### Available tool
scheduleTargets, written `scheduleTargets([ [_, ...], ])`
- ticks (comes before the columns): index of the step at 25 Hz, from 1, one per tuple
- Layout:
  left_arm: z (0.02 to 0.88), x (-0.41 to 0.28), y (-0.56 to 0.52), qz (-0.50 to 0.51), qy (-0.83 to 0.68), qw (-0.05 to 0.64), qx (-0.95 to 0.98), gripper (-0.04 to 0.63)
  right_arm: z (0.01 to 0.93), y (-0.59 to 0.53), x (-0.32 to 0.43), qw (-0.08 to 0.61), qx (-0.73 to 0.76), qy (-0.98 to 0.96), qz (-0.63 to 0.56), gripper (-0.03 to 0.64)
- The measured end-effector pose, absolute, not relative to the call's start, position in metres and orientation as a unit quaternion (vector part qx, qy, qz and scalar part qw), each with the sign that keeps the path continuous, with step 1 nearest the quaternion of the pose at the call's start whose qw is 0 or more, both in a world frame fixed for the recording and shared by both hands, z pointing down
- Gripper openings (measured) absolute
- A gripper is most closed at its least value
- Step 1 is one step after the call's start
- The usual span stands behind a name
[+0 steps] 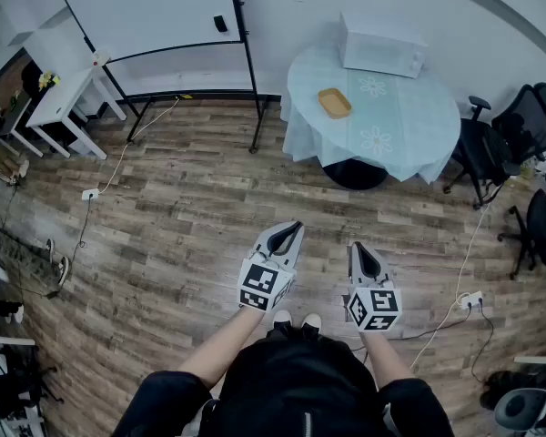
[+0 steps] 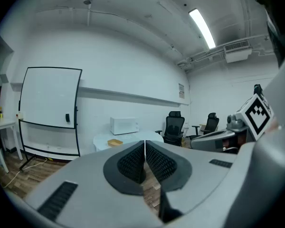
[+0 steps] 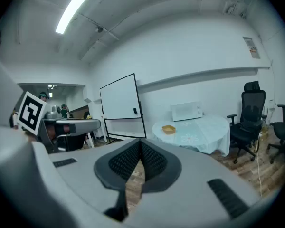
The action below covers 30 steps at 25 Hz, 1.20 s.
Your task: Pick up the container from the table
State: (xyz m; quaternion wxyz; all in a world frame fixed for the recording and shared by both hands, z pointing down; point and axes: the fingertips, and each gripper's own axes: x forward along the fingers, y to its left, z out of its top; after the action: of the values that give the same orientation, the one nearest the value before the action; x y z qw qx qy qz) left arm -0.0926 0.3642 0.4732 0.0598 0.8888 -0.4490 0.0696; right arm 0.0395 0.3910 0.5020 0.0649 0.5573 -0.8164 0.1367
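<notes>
A small yellow container (image 1: pixel 335 103) sits on a round table (image 1: pixel 400 130) with a pale cloth, far ahead across the wooden floor. It shows too in the left gripper view as the container (image 2: pixel 115 142) and in the right gripper view as the container (image 3: pixel 168 129). My left gripper (image 1: pixel 298 227) is shut with nothing in it, held out over the floor in front of the person. My right gripper (image 1: pixel 358 247) is shut and empty beside it. Both stay well short of the table. In their own views the left gripper (image 2: pixel 145 141) and right gripper (image 3: pixel 140 140) show tips pressed together.
A white microwave (image 1: pixel 383 45) stands on the table behind the container. A whiteboard on a stand (image 1: pixel 155 12) is at the left wall, with a white side table (image 1: pixel 65 98). Black office chairs (image 1: pixel 519 126) crowd the right. Cables and a power strip (image 1: pixel 471 299) lie on the floor.
</notes>
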Motion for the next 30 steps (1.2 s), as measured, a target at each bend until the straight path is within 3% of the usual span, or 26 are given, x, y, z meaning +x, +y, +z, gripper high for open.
scheduleTargets([
  [30,0.497,-0.138,0.319,0.083,-0.41,0.071,0.906,0.02,0.524,0.363,-0.004,0.074,0.59,-0.789,0.154,0.025],
])
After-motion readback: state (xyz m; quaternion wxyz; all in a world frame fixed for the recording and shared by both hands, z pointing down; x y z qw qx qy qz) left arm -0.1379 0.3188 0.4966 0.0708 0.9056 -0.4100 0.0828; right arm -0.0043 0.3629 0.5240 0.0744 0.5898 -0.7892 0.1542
